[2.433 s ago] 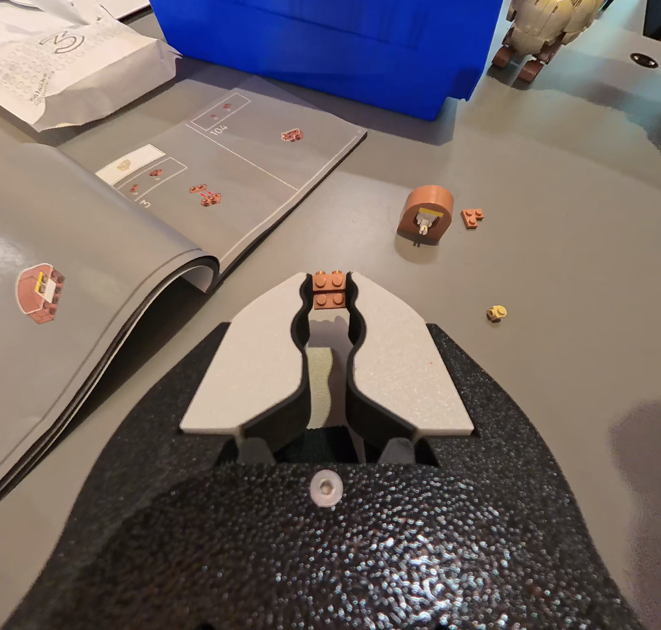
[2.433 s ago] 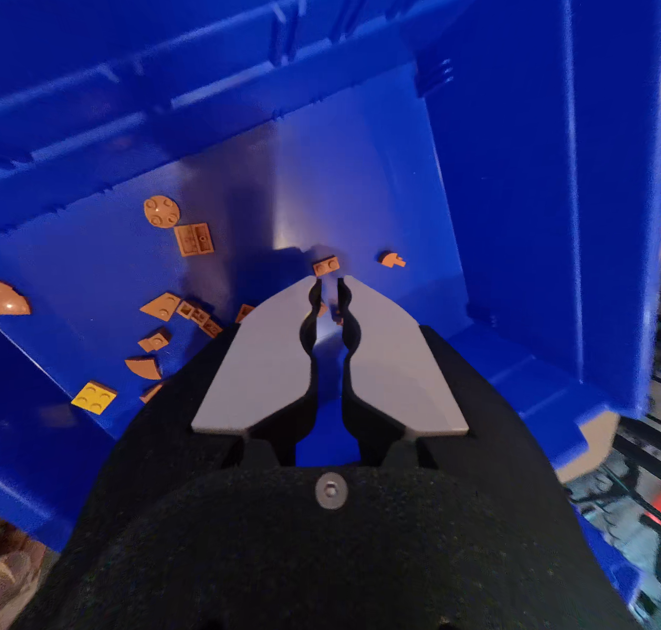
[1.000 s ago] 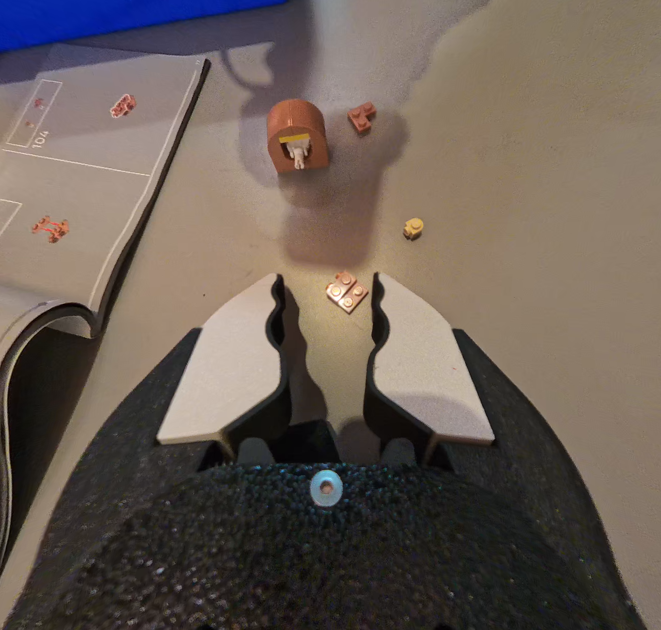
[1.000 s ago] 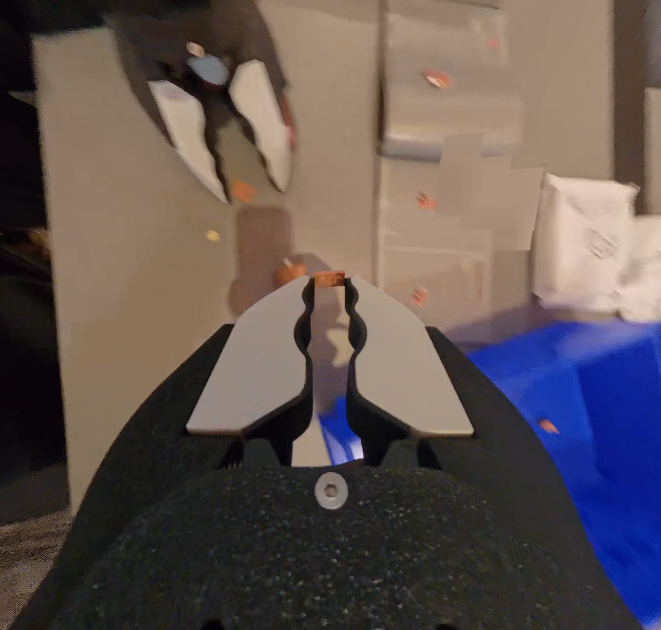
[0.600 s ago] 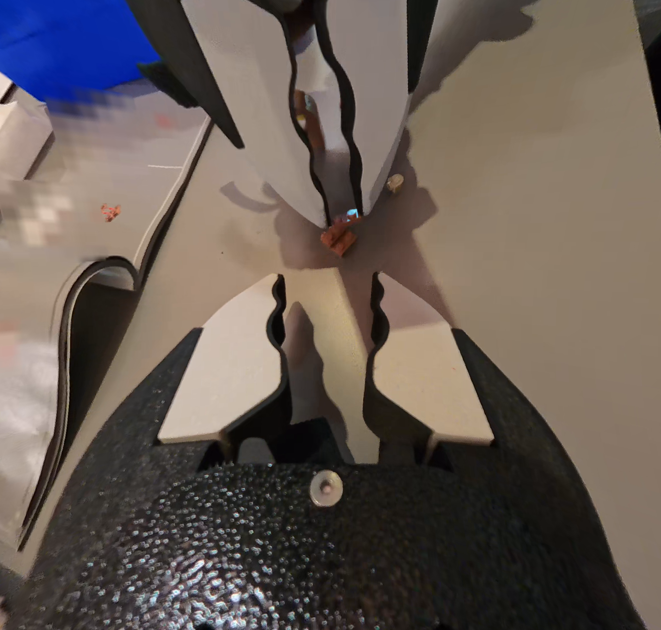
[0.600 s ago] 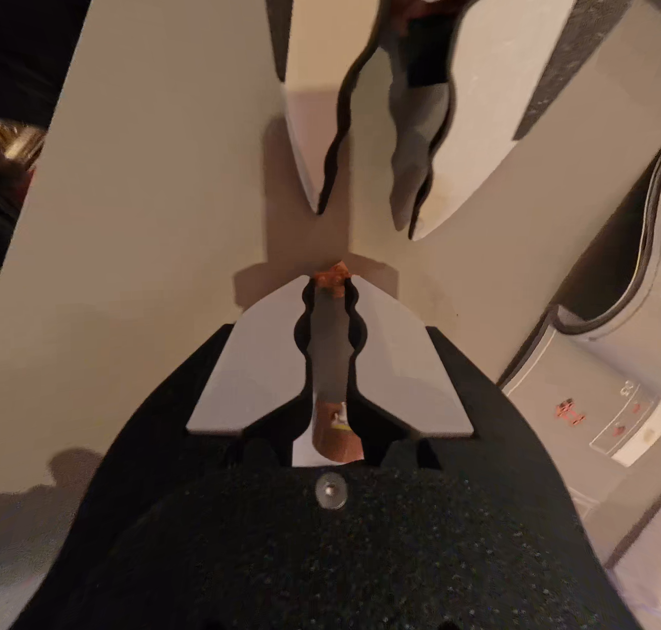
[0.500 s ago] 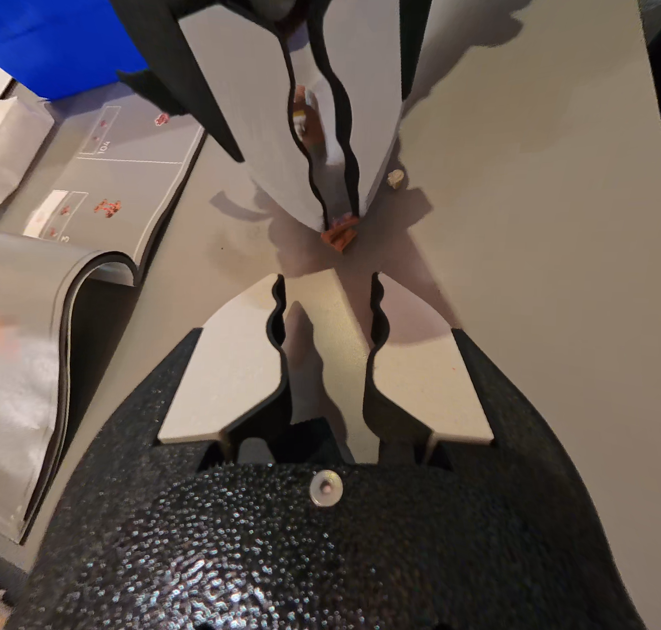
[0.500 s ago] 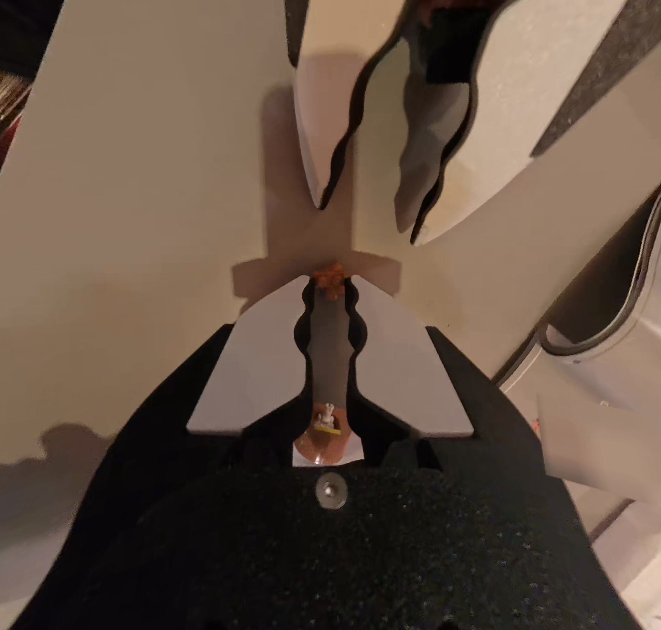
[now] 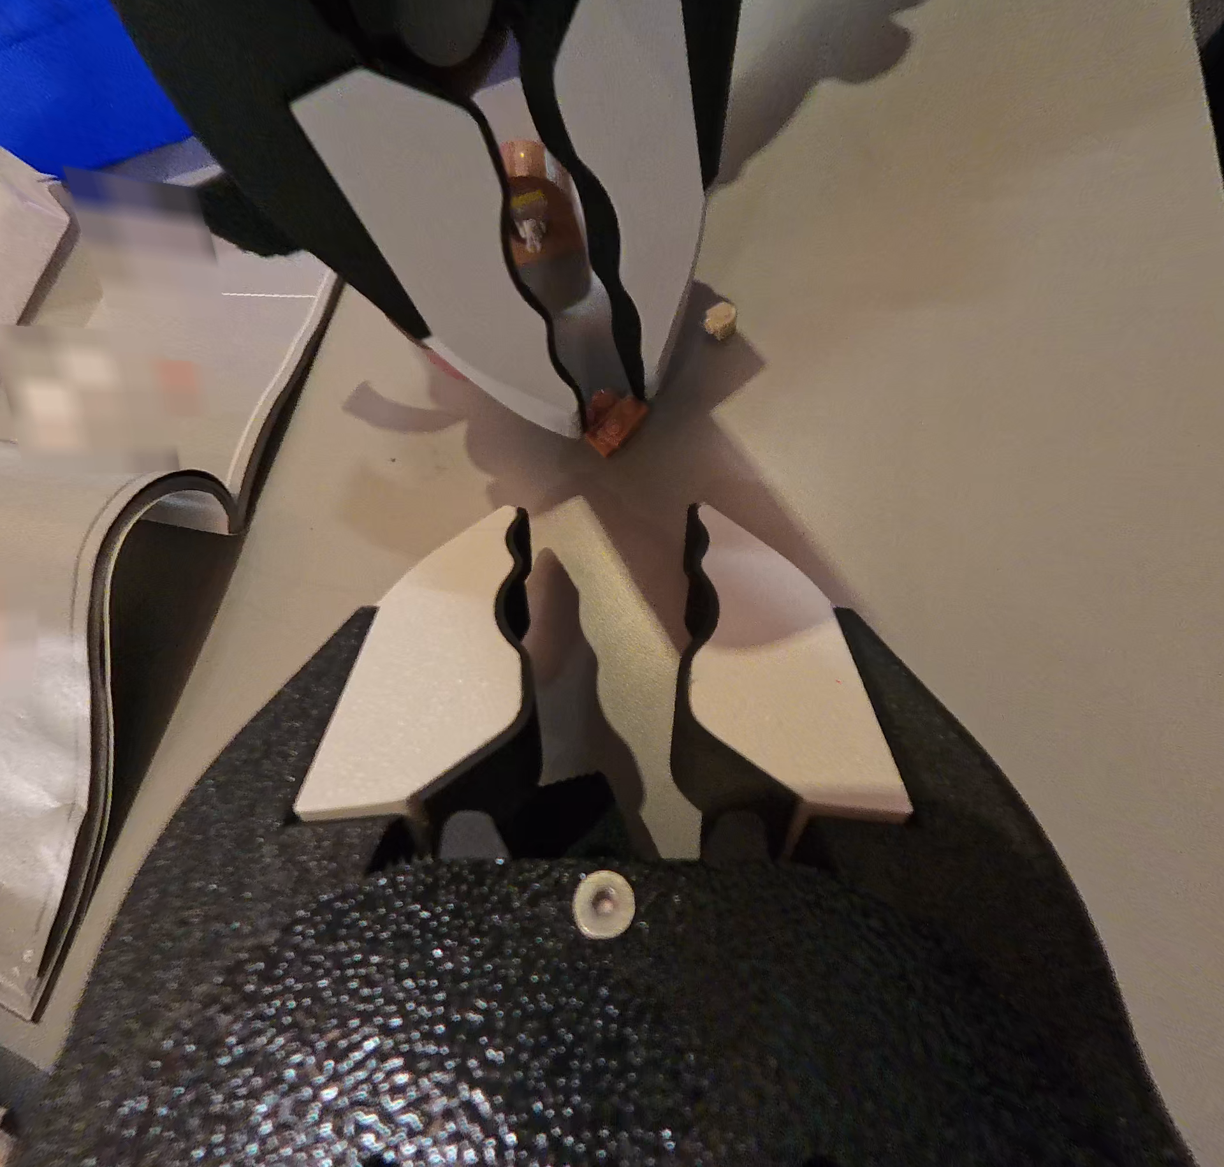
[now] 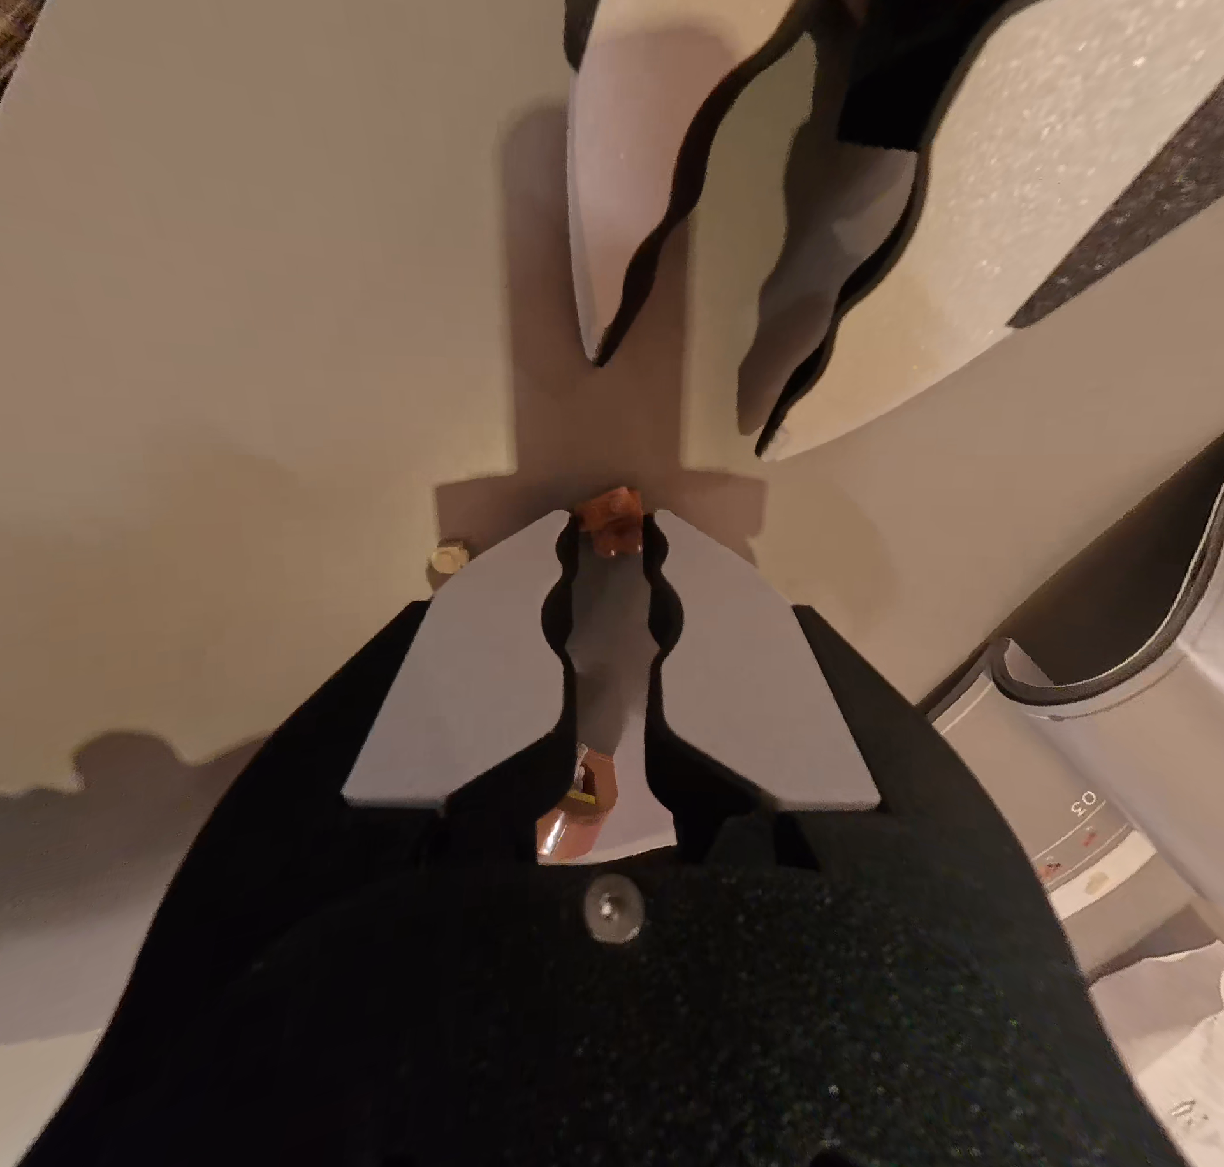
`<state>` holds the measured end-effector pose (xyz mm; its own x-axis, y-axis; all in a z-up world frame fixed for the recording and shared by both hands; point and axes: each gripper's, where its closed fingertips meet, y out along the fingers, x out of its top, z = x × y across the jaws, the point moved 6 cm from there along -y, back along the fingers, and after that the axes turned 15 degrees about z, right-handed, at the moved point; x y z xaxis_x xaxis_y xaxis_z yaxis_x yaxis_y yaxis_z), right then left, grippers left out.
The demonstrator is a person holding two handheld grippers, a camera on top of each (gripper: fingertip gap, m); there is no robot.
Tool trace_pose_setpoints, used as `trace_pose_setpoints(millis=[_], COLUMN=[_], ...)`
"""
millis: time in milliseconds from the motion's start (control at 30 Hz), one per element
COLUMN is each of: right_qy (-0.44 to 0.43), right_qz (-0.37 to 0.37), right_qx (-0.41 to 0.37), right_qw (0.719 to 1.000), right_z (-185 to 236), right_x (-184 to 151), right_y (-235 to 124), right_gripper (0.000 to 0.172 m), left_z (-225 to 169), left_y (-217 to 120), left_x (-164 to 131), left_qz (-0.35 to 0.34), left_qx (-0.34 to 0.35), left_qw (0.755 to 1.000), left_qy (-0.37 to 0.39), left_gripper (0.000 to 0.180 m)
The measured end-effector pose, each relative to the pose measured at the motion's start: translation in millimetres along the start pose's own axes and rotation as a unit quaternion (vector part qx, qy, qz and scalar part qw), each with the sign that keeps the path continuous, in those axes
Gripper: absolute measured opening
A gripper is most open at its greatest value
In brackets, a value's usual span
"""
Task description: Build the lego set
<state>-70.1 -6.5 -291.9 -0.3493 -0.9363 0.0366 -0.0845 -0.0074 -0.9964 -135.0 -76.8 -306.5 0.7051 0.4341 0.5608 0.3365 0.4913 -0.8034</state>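
Two small brown bricks (image 10: 612, 525), one on the other, sit between my right gripper (image 10: 612, 519) tips, pressed down on the bench (image 9: 960, 340); whether the pads still pinch them I cannot tell. My left gripper (image 9: 606, 512) hangs just short of them, fingers apart on nothing. Behind lies a round brown piece (image 9: 533, 221), a tan stud (image 9: 720, 322) beside it. An open booklet (image 9: 165, 492) lies toward the left edge, a blue bin (image 9: 66, 75) at the far corner.

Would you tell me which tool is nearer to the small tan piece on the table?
The right tool: the tan piece lies just beside its finger. The left tool is farther back, open.
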Motion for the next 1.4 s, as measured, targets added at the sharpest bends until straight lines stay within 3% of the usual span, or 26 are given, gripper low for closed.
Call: trace_pose_setpoints(millis=[433,1000,1400], right_qy=[0.001,0.029,0.152], right_qz=[-0.033,-0.038,-0.075], right_qx=[0.022,-0.005,-0.076], right_qw=[0.999,0.999,0.983], right_z=[-2,-2,11], right_x=[-2,-7,-27], right_y=[3,2,-15], right_gripper=[0.021,0.02,0.021], left_z=[1,0,1], left_y=[0,0,1], left_x=[0,0,0], left_qz=[0.002,0.001,0.002], left_qx=[-0.004,-0.002,-0.001], left_qw=[1.0,1.0,1.0], left_qy=[-0.004,-0.002,-0.007], left_gripper=[0.043,0.043,0.042])
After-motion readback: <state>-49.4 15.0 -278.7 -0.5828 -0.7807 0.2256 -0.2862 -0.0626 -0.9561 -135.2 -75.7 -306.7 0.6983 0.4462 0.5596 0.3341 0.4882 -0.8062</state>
